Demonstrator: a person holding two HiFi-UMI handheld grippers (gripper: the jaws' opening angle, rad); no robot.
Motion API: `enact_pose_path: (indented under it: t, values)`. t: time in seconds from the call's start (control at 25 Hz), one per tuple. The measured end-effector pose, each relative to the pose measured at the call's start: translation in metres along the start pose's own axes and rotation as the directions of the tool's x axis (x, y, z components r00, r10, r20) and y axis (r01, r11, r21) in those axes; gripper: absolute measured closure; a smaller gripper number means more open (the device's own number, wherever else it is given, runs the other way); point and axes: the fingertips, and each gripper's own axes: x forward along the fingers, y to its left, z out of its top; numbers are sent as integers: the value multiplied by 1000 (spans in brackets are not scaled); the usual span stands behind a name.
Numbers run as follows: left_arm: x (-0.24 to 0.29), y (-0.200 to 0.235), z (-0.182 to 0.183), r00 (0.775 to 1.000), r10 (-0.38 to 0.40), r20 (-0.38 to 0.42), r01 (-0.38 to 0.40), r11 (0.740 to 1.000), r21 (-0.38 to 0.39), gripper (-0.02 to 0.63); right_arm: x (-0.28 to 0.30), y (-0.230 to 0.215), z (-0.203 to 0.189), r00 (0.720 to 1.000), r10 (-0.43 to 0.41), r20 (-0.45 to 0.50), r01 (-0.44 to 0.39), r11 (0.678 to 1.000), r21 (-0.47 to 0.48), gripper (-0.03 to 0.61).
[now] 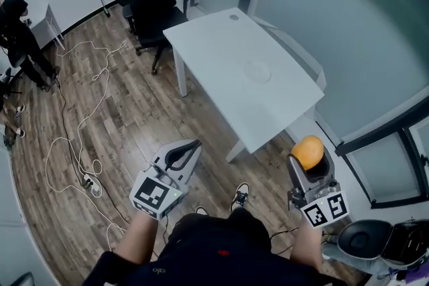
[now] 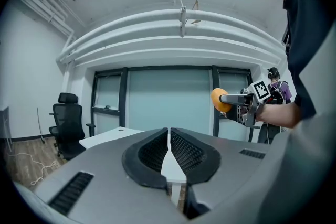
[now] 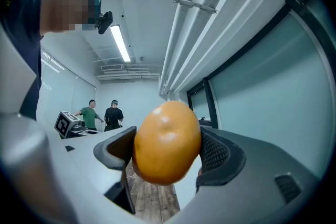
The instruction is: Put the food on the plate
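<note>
While the right gripper [image 3: 166, 161] clamps the rounded orange food [image 3: 167, 144] in the air beside the white table [image 1: 221, 43], well apart from its plate [image 1: 257, 70], the left gripper [image 2: 169, 137] has its jaws pressed together, empty

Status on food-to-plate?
Done: the food is picked up, clamped in the right tongs. In hand: it is held beside the table, not over it. Left: set it on the plate, which sits bare on the table. Left tongs are shut and empty.
</note>
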Motion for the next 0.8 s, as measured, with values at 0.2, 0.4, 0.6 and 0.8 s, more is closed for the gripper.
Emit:
enact_pose_path:
  t: [0.2,0.4,0.6,0.8]
  values:
    - [31,26,-1,999,42,-10,-42,999,0,580,39,-29,-13,999,40,3,-40,999,20,202]
    - [96,46,9,997,80,-22,-79,997,26,580,79,-93,-13,998,64,19,-65,997,34,202]
    - [179,50,24,995,92,-23,-92,996,16,580,113,-175,-13,997,82,14,-82,995,60,202]
    - [249,62,25,991,125,-38,-124,992,17,579,151,-243,-19,993,117,-8,-116,991,69,202]
